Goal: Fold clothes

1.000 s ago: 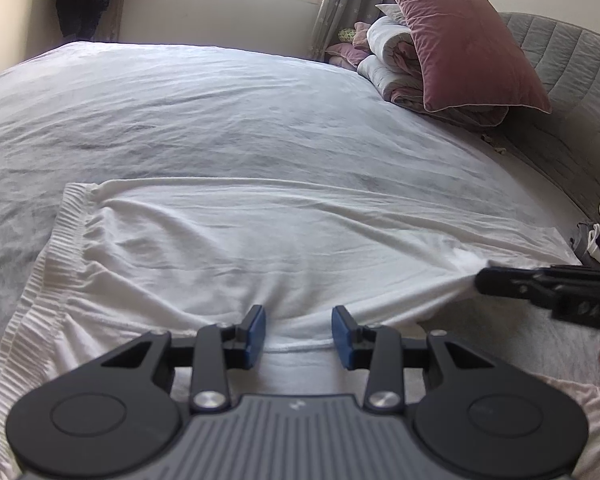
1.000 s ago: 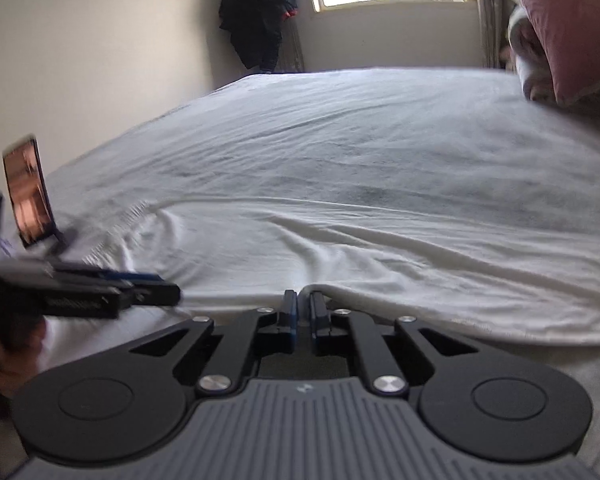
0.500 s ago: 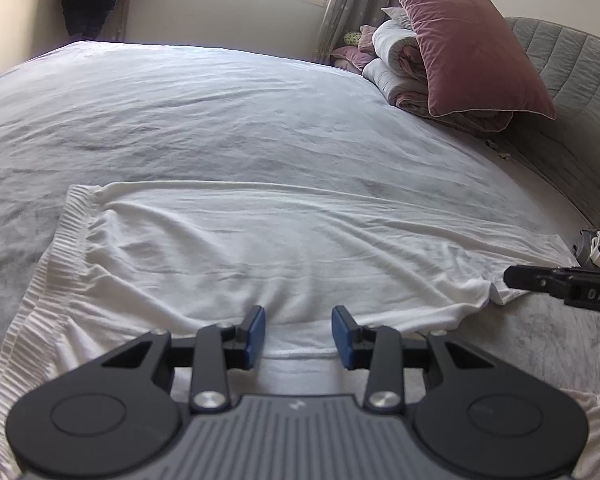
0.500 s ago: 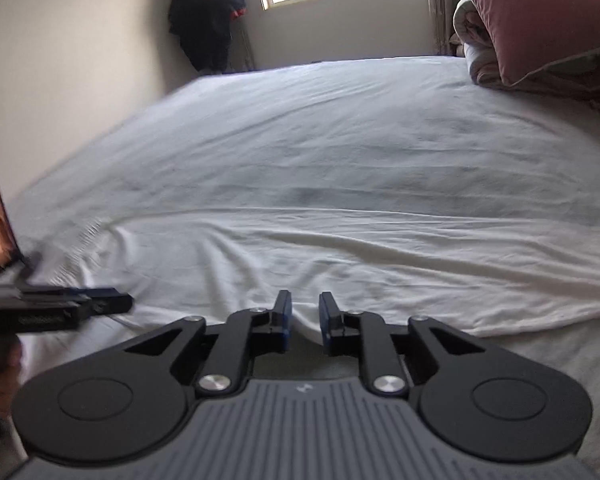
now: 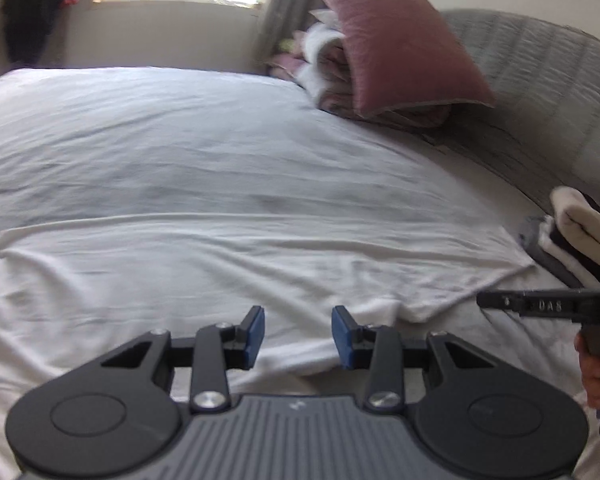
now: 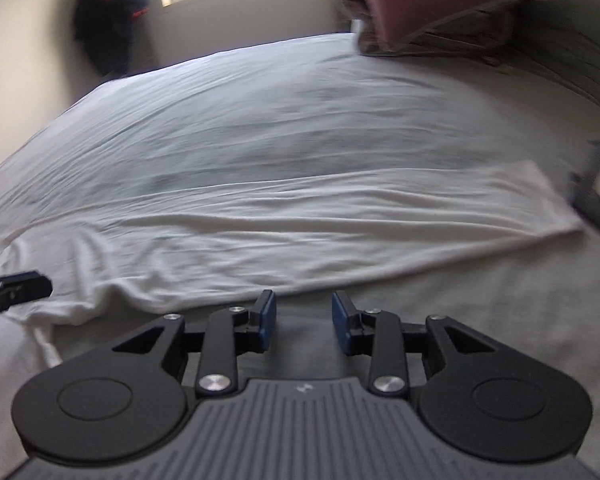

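One white garment, one pink pillow

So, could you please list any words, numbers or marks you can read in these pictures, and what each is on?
"DAS" (blurred, unsure): side of the right tongs, left wrist view.
A blurred mark before it: unreadable.
Small pale emblem on each wrist housing: no letters legible.
Nothing else written.

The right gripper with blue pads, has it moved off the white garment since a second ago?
Yes. The right gripper has just opened, released the white garment and backed off its near edge onto the grey bedsheet.
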`<state>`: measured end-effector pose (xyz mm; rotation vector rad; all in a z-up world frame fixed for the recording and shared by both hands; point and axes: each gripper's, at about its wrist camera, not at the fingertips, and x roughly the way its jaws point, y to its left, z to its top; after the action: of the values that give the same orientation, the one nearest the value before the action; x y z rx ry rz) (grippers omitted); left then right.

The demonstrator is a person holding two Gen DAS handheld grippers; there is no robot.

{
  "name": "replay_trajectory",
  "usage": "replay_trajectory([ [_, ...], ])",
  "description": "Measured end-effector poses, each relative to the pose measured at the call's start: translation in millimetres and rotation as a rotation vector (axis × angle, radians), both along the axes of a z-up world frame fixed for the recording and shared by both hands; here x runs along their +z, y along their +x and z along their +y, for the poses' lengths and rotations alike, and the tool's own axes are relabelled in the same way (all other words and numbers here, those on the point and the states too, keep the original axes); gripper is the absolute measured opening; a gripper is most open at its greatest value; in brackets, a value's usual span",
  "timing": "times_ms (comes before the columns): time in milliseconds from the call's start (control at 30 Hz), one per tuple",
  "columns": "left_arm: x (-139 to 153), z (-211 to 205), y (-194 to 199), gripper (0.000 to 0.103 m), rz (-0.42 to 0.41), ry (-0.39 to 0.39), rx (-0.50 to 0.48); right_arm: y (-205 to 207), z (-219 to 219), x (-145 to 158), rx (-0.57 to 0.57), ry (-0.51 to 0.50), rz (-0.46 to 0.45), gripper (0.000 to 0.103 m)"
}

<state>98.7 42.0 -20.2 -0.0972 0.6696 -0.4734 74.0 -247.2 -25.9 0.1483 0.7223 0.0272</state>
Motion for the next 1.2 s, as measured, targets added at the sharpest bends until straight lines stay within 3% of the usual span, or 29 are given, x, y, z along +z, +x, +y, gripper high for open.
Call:
replay_trajectory([
  [200, 8.0, -32.1, 18.0, 0.038, 0.023, 0.038, -0.049, -8.8, -73.4, -0.5, -0.172, 0.014, 0.003, 0.041],
  [400, 18.5, -103.9, 69.3, 0.04, 0.045, 0.11, -0.16, -2.5, -144.6, -8.1, -0.432, 0.314, -0.057, 0.041],
  [600, 18.0, -202.4, 125.9, 0.041, 0.05, 0.18, -0.284, 18.5, -167.9, -13.5, -0.571, 0.379, -0.109, 0.041],
  [700, 11.0, -250.8, 144.2, 0.044, 0.04, 0.202, -0.375, 22.2, -170.5, -16.3, -0.61, 0.363, -0.148, 0.036],
  [833, -1.8, -300.4, 160.3, 0.044, 0.066, 0.172, -0.484, 15.8, -171.7, -26.2, -0.597, 0.356, -0.21, 0.03],
  [1000, -9.7, -338.8, 169.3, 0.045, 0.064, 0.135, -0.601, 15.7, -172.6, -28.1, -0.558, 0.34, -0.223, 0.027],
  [1100, -10.1, -355.6, 173.0, 0.043, 0.084, 0.113, -0.651, 19.5, -174.9, -29.5, -0.567, 0.338, -0.223, 0.017],
  [1133, -10.4, -360.7, 174.2, 0.039, 0.093, 0.115, -0.653, 20.0, -176.0, -30.0, -0.57, 0.341, -0.223, 0.014],
  [1200, -10.0, -366.3, 174.4, 0.002, 0.101, 0.107, -0.64, 19.6, -180.3, -31.1, -0.574, 0.353, -0.224, 0.008],
])
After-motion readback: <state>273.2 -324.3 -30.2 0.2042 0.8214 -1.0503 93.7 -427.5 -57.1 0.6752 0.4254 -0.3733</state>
